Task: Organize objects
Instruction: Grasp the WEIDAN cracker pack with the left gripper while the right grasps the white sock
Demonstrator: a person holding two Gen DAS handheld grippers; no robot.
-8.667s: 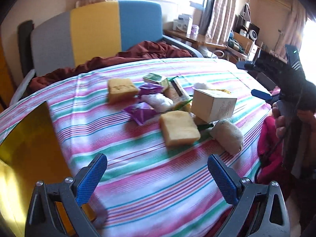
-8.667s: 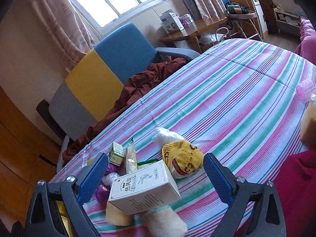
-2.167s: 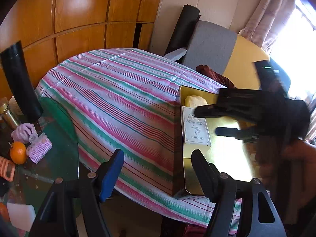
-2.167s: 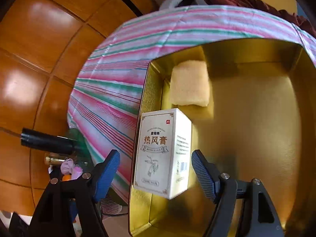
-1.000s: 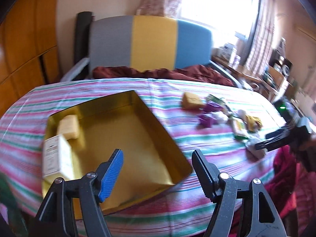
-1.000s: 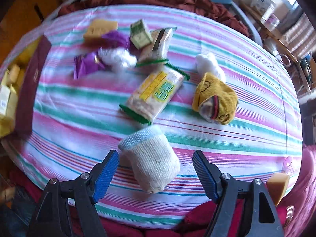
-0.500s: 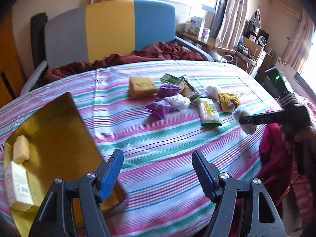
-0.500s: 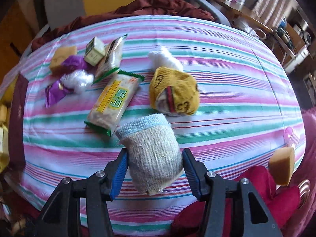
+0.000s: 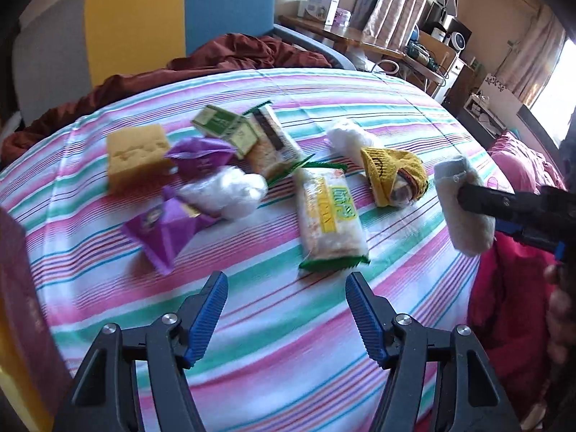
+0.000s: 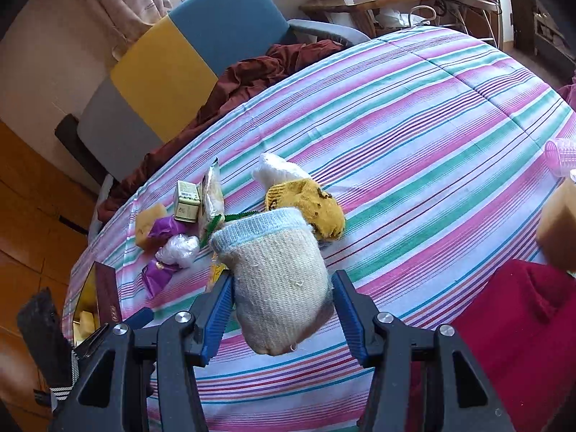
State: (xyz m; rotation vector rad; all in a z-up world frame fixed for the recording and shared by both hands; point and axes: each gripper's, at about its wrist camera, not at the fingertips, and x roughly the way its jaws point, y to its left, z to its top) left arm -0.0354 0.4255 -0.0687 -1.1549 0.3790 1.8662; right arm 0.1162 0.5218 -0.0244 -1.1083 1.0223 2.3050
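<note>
You have the rolled cream sock [image 10: 279,284] pinched between your right gripper [image 10: 280,309] fingers, lifted off the bench [image 10: 432,151], so carry it next to the gold box [image 10: 84,309] while your left gripper [image 9: 286,309], fingers closing on nothing, nears the snack packet [image 9: 329,219] ahead

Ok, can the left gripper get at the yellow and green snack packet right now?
Probably yes: the left gripper holds nothing, and only bare tablecloth lies between it and the snack packet.

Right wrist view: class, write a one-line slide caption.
Right tool grips a rolled sock above the striped cloth.
</note>
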